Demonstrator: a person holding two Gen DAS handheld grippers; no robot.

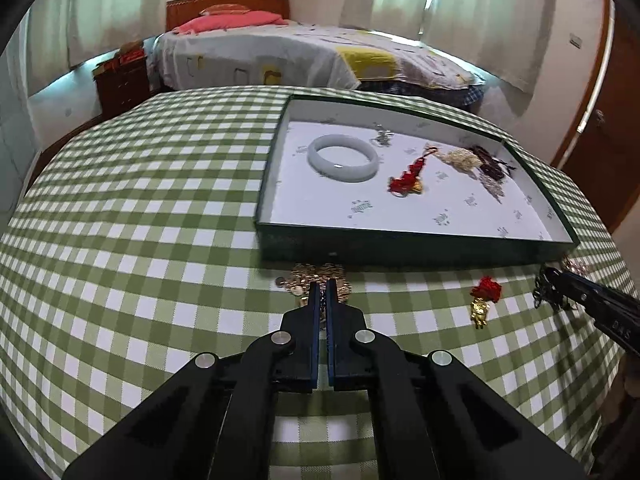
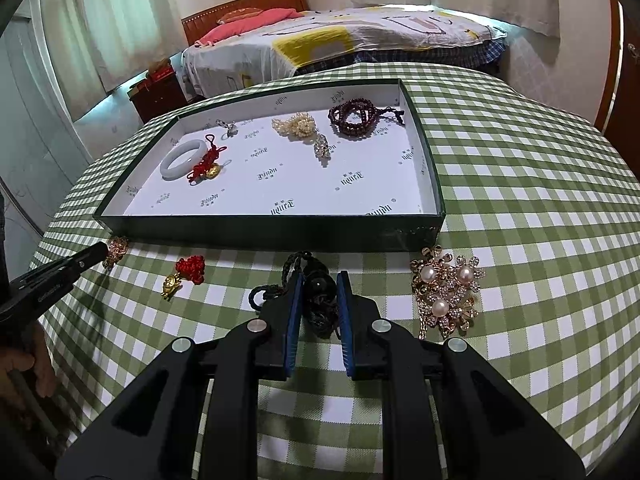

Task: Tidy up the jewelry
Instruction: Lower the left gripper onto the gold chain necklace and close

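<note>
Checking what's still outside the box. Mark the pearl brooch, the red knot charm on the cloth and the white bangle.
pearl brooch [image 2: 445, 291]: right wrist view, on its gold middle.
red knot charm [image 2: 191, 269]: right wrist view, on the red knot.
white bangle [image 1: 343, 158]: left wrist view, on its near band.

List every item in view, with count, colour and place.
tray: 1, dark green, white lining, on the table
bangle: 1, white, in tray
red knot charm: 1, in tray
pearl cluster: 1, cream, in tray
bead string: 1, dark red, in tray
second knot charm: 1, red and gold, on cloth
pearl brooch: 1, gold, on cloth
gold chain piece: 1, at left gripper
black bead cord: 1, between right fingers
checked cloth: 1, green-white
bed: 1, behind
left gripper: black, shut
right gripper: black
</note>
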